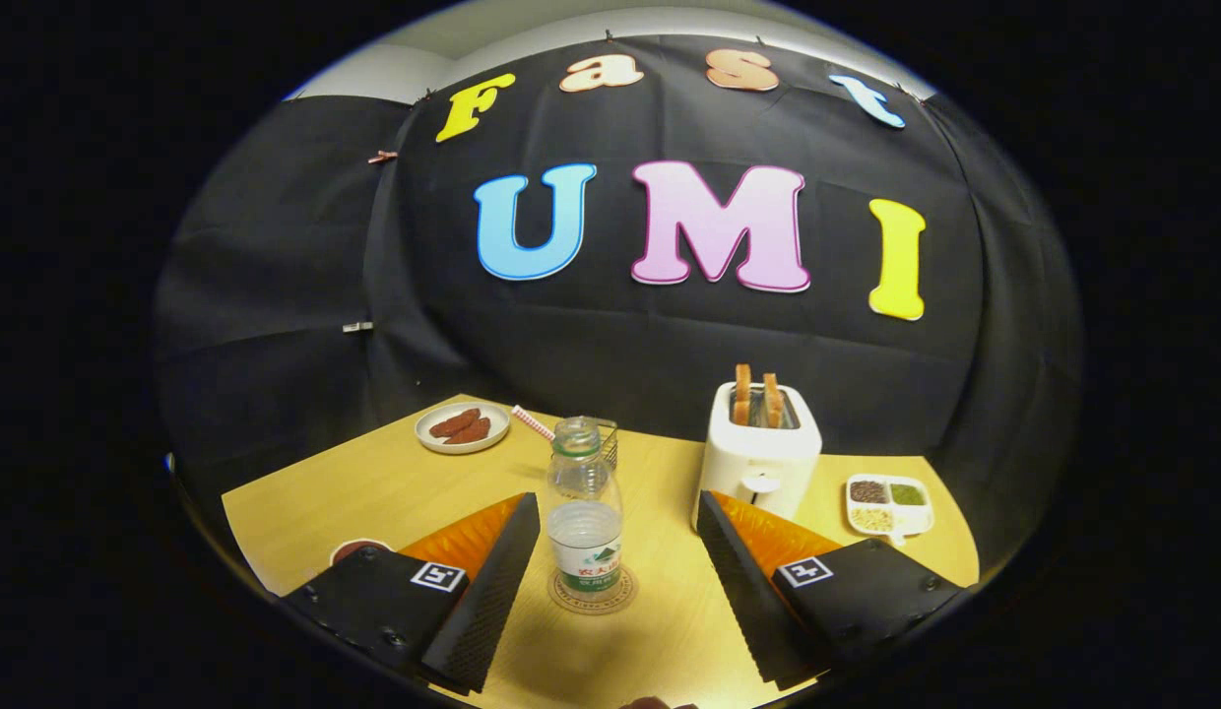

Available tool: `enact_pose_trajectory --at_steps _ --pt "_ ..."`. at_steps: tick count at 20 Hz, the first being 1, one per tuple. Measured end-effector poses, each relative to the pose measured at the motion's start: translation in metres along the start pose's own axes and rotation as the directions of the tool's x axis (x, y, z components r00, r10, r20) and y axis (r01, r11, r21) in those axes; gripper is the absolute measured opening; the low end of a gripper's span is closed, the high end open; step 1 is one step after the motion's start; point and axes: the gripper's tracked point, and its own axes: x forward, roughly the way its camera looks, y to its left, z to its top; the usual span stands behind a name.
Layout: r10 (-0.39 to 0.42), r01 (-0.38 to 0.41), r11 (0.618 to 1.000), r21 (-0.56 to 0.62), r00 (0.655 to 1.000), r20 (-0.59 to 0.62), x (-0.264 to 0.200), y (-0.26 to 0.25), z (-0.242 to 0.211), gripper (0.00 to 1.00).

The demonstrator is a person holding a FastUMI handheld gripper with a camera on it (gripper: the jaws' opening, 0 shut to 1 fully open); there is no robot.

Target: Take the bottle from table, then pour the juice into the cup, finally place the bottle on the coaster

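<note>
1. The tool (618, 581) is spread wide; its 2 fingers (492, 581) stand apart on either side of the bottle, and neither one touches it.
2. The bottle (583, 512) stands upright on the coaster (593, 594), between the fingers and slightly ahead of their tips. It is clear plastic with a label band near its base, and its neck is uncapped.
3. The coaster is a round, patterned disc lying flat on the wooden bench (374, 487); its rim shows around the base of the bottle.
4. A wire-framed object (607, 440) sits directly behind the bottle; the bottle hides most of it, so what it is cannot be told.
5. A red-and-white striped straw (532, 422) lies on the bench just beside that object.
6. A small plate (463, 427) with dark reddish pieces rests near the far corner of the bench, beyond the finger on that side.
7. A white toaster (756, 458) with 2 slices of toast (755, 397) standing in its slots sits beyond the other finger.
8. A divided white dish (889, 504) holding 3 kinds of small grains or powders lies beside the toaster.
9. A dark round item (359, 547) is partly visible by the body of the tool; it cannot be identified.
</note>
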Motion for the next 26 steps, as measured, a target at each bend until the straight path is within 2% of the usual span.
enact_pose_trajectory --at_steps 6,12,20,26 --pt "-0.136 0.135 0.991 0.024 0.989 0.062 -0.074 -0.039 0.057 0.97" --pt "-0.279 0.273 0.959 0.072 0.954 0.110 -0.144 -0.065 0.093 0.97" --pt "-0.437 0.427 0.898 0.101 0.892 0.113 -0.228 -0.070 0.091 0.97" --pt "-0.457 0.448 0.888 0.101 0.884 0.096 -0.240 -0.067 0.081 0.97"
